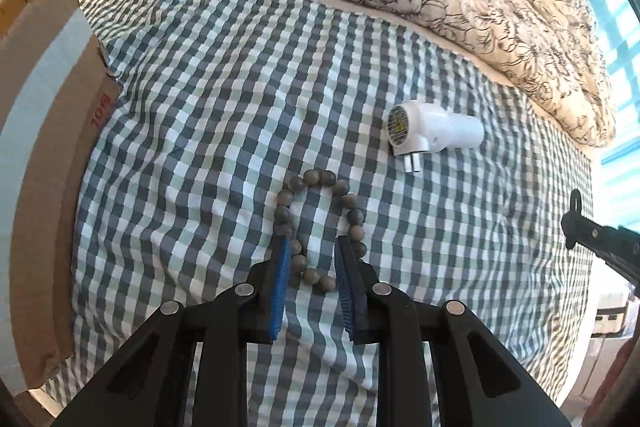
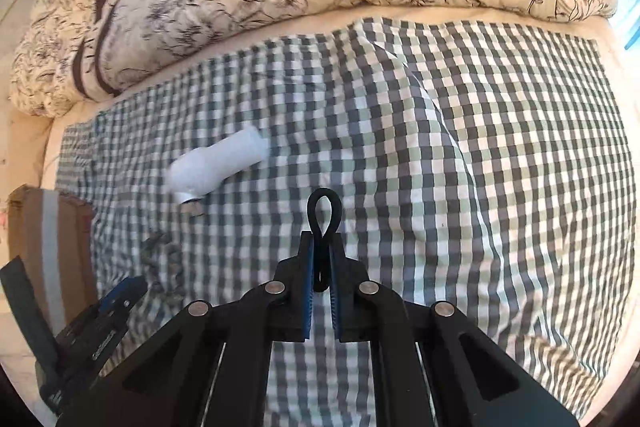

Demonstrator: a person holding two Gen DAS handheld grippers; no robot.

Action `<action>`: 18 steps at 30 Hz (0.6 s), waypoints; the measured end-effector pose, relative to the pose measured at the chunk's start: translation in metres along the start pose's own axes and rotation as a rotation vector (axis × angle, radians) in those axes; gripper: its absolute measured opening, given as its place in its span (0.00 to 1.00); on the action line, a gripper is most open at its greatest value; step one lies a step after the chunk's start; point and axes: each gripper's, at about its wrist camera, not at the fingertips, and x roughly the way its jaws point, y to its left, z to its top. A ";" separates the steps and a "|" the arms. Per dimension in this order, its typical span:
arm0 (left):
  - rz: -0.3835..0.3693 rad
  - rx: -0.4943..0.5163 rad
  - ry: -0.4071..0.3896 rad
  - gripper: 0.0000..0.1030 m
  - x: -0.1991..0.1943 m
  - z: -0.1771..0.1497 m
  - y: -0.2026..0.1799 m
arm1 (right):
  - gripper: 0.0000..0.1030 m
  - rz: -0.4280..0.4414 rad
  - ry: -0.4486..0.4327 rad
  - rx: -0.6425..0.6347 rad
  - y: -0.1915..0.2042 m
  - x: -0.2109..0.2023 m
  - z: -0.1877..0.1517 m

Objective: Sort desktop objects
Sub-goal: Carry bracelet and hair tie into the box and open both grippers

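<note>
A black loop of cord (image 2: 324, 211) is clamped between the pads of the right gripper (image 2: 320, 247), its lower end hidden between them. A string of brown beads (image 1: 316, 223) is seen between the left gripper's (image 1: 312, 247) narrowed fingers; whether it is pinched cannot be told, the lower beads being covered by the pads. A white plug-like device (image 1: 432, 131) is laid at two o'clock from the beads on the checked cloth (image 1: 200, 107). A cardboard box (image 1: 44, 147) at nine o'clock is cut off by the frame.
</note>
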 end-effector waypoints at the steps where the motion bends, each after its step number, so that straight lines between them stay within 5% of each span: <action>1: -0.002 0.000 -0.006 0.22 -0.003 -0.001 -0.002 | 0.06 0.005 -0.002 -0.003 0.003 -0.005 -0.003; 4: -0.016 0.003 -0.023 0.18 0.006 0.012 -0.014 | 0.06 0.020 -0.012 -0.006 0.010 -0.017 -0.009; 6: -0.041 0.009 0.011 0.26 0.025 0.024 -0.031 | 0.06 0.028 -0.014 -0.012 0.016 -0.023 -0.018; 8: -0.057 -0.002 0.046 0.59 0.037 0.025 -0.032 | 0.06 0.037 -0.021 -0.014 0.019 -0.030 -0.026; 9: -0.061 -0.019 0.039 0.84 0.040 0.023 -0.030 | 0.06 0.041 -0.022 -0.015 0.020 -0.031 -0.029; 10: -0.058 -0.038 0.031 0.91 0.044 0.021 -0.029 | 0.06 0.041 -0.024 -0.014 0.021 -0.031 -0.032; 13: -0.080 -0.069 0.060 0.91 0.065 0.019 -0.029 | 0.06 0.041 -0.030 -0.020 0.024 -0.029 -0.038; 18: 0.045 -0.047 0.113 0.91 0.110 0.021 -0.032 | 0.07 0.038 -0.028 -0.014 0.021 -0.024 -0.047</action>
